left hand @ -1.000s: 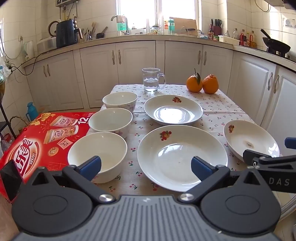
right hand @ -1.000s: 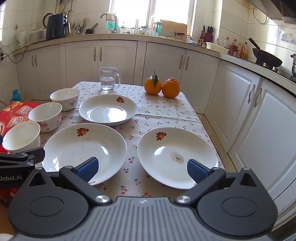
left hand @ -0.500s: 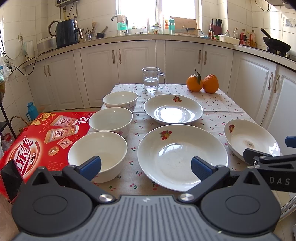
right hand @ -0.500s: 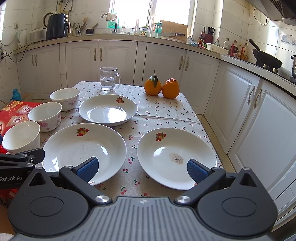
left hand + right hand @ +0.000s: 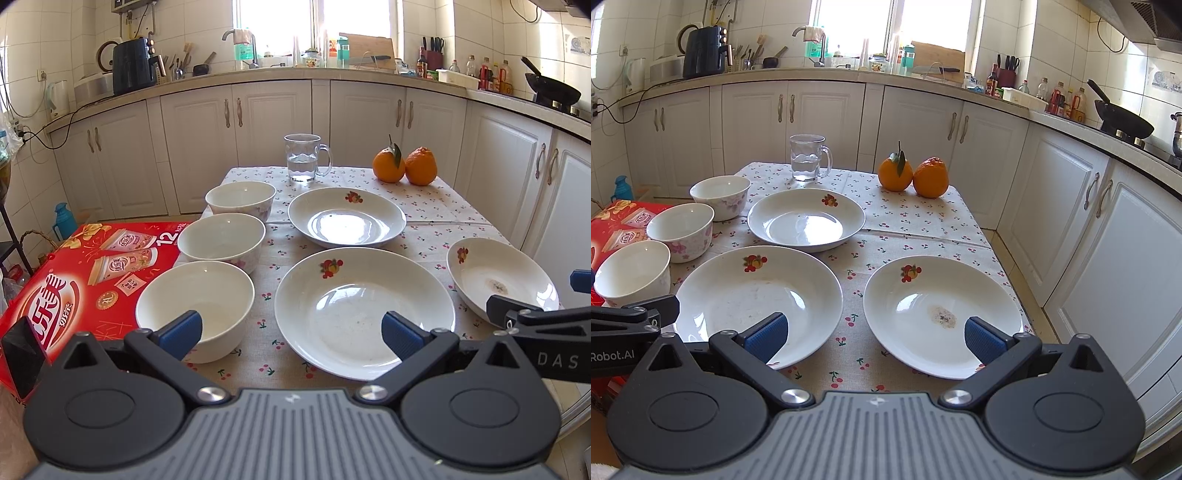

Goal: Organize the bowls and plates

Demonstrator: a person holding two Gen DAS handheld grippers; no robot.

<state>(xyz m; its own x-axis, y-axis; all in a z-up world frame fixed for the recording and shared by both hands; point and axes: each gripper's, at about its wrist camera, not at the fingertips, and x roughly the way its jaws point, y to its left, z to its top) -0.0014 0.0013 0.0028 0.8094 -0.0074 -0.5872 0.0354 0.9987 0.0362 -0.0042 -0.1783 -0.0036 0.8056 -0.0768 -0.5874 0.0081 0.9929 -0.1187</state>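
Left and right wrist views of a kitchen table (image 5: pixel 424 206) under a cherry-print cloth. Three white bowls are standing in a column along the table's left edge: near bowl (image 5: pixel 195 306), middle bowl (image 5: pixel 221 240), far bowl (image 5: pixel 241 197). Three shallow fruit-motif plates are lying apart from one another: near-left plate (image 5: pixel 364 310), far plate (image 5: pixel 346 217), near-right plate (image 5: pixel 942 314).

The left gripper (image 5: pixel 291 332) is hovering with its jaws spread wide and holding nothing; the near bowl is lying just ahead of its left fingertip, the near-left plate ahead of its right. The right gripper (image 5: pixel 873 338) is likewise spread and empty, straddling the gap between the two near plates. The left gripper is judged nearer the bowls, the right nearer the near-right plate; plates being round, no long axis is constraining approach.

Compared with one second ago, both grippers are sitting almost unchanged, with only a slight drift; no dish has moved.
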